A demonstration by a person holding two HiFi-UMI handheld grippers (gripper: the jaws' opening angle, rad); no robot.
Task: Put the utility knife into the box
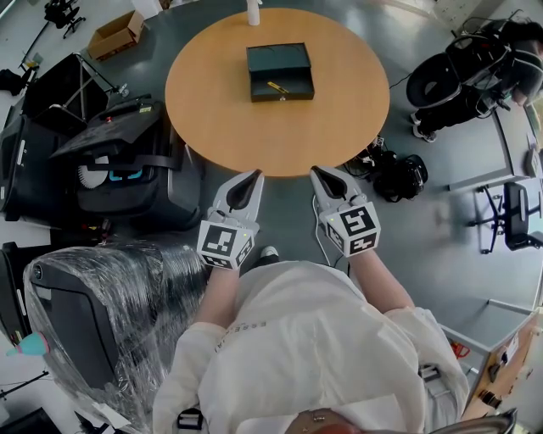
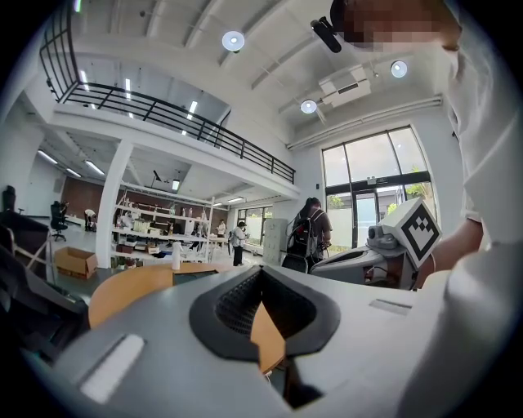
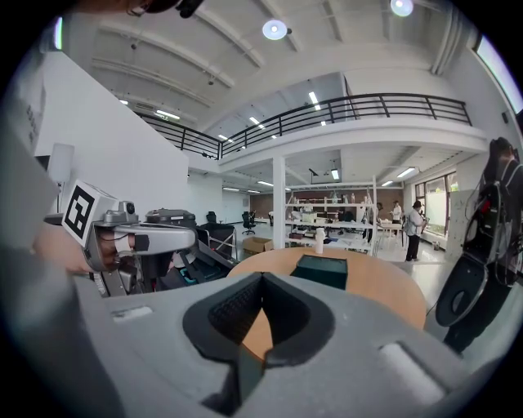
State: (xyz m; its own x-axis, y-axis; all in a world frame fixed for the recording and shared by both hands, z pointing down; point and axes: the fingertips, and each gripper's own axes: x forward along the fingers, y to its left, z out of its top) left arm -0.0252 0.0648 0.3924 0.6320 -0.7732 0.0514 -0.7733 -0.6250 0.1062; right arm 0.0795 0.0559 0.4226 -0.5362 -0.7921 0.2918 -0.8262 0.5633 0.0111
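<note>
Just at the table (image 1: 212,119) edge hover left tongs (image 1: 256,175) and right tongs (image 1: 315,170); both clenched, empty.

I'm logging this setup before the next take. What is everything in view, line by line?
table: one, round, wood-coloured, centre.
box: one, dark, open, on the table.
utility knife: one, yellow, lying inside the box.
bottle: one, white, at the table's far edge.
cardboard box: one, brown, on the floor, far left.
wrapped chair: one, black under clear film, near left.
left gripper: one, grey, shut, empty, short of the table's near edge.
right gripper: one, grey, shut, empty, beside it.
</note>
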